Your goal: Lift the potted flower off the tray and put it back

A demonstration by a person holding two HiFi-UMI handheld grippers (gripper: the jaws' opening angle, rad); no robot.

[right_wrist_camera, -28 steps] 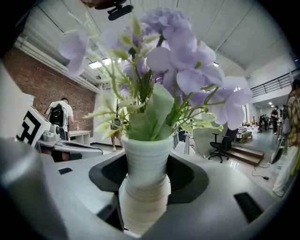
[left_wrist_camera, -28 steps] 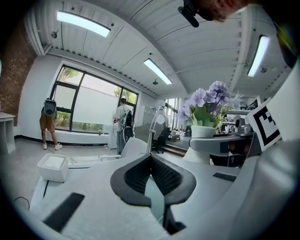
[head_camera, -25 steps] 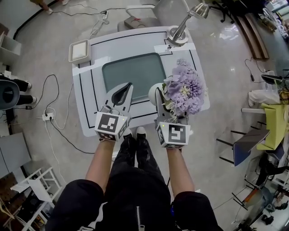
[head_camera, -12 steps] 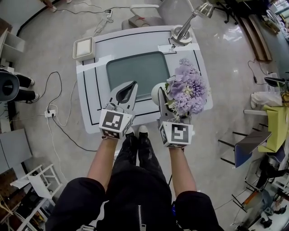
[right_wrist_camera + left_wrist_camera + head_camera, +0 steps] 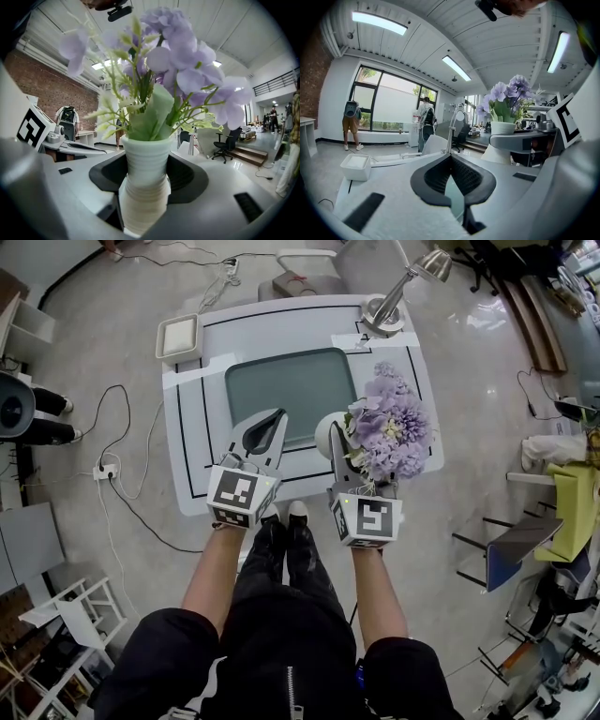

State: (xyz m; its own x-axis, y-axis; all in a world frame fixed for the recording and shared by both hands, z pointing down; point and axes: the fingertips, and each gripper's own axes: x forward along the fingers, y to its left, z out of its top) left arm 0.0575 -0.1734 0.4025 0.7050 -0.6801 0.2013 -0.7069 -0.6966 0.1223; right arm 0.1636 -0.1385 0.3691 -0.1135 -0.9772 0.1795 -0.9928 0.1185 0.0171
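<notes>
The potted flower has purple blooms and a pale ribbed pot. It stands upright in my right gripper, whose jaws are shut on the pot's body. It is held over the table's front right part, to the right of the dark green tray and off it. My left gripper sits level beside it, at the tray's front edge. Its jaws meet at the tips with nothing between them. The blooms hide the right gripper's far finger in the head view.
The white table carries a desk lamp at its back right and a small white box at its back left. Cables trail on the floor to the left. A person stands by the far window.
Both grippers and the flower have kept still. Only the head view has shifted slightly.
</notes>
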